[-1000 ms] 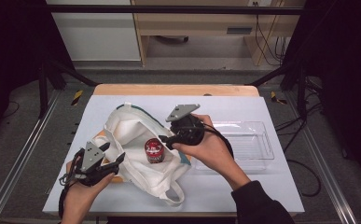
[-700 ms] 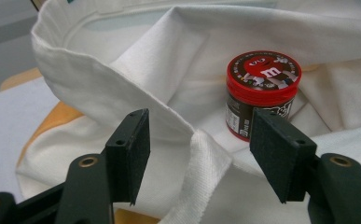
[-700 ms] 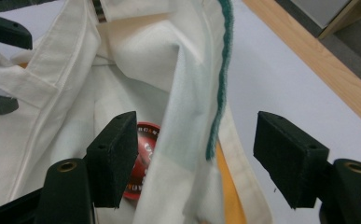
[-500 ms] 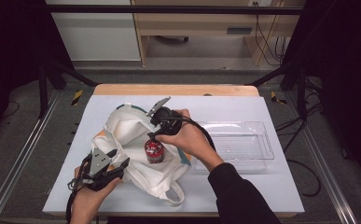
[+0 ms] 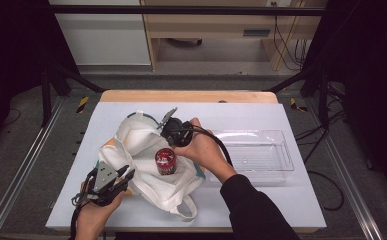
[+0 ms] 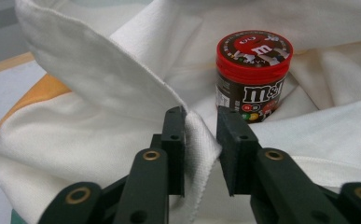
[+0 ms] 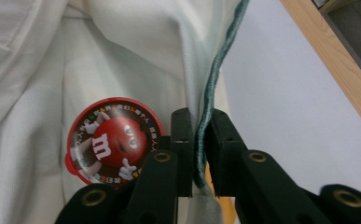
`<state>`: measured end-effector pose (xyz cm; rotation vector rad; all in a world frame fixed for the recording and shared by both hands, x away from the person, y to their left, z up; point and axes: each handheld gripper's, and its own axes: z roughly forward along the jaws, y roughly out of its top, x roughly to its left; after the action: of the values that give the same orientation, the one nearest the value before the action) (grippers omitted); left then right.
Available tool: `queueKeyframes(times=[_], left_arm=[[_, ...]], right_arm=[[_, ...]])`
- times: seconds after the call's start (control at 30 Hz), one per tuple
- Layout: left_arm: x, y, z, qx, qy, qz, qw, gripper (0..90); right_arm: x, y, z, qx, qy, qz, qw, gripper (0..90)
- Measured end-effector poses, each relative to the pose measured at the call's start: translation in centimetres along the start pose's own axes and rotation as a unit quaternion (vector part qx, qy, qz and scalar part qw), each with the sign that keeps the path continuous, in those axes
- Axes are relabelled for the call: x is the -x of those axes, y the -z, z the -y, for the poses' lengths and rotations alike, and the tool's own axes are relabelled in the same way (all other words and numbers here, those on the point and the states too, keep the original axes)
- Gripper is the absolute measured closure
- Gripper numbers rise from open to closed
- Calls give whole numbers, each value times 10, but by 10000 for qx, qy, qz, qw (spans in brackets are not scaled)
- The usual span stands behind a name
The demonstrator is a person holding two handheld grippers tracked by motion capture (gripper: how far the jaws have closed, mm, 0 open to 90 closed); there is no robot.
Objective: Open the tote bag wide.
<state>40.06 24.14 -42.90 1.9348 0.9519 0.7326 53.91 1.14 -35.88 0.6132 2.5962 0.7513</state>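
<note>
A white cloth bag (image 5: pixel 140 150) lies open on the table, with a red-lidded M&M's jar (image 5: pixel 165 161) standing in it. My left gripper (image 5: pixel 122 176) is at the bag's near-left rim. Its jaws have just been closing, and they now pinch a fold of the white hem (image 6: pixel 200 140), with the jar (image 6: pixel 253 74) just beyond. My right gripper (image 5: pixel 170 134) is at the far rim. Its jaws have also just closed and now clamp the bag's teal-piped edge (image 7: pixel 211 79), with the jar's lid (image 7: pixel 113 140) to the left.
A clear plastic tray (image 5: pixel 286 150) sits to the right of the bag, behind the right forearm. A pale sheet (image 5: pixel 281 200) covers the table, whose wooden far edge (image 5: pixel 191 96) shows beyond it. Metal rails run along both sides.
The right gripper moved left and down from beside the jar to the bag's far rim and closed on the teal edge. The left gripper stayed put and closed on the near hem.
</note>
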Motion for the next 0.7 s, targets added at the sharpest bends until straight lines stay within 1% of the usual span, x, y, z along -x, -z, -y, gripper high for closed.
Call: queueKeyframes(times=[0.03,0.07,0.1,0.33,0.5,0.6,0.7], left_arm=[[0,1,0,8,-8,-5,10000,763],[1,2,0,5,-37,1,10000,763],[1,3,1,10,-54,-4,10000,770],[1,14,2,137,-40,-46,9999,807],[-1,22,2,209,-39,-61,9998,827],[-1,27,0,300,-19,-91,9995,830],[1,30,-1,339,-81,-122,9993,830]], right_arm=[[6,3,2,42,-62,8,10000,841],[6,3,2,42,-62,8,10000,841],[9,4,3,92,-108,-3,9999,844],[30,9,6,361,-346,20,9987,853],[40,16,4,612,-488,37,9969,855],[46,20,3,683,-565,68,9960,855],[51,23,2,718,-606,78,9956,855]])
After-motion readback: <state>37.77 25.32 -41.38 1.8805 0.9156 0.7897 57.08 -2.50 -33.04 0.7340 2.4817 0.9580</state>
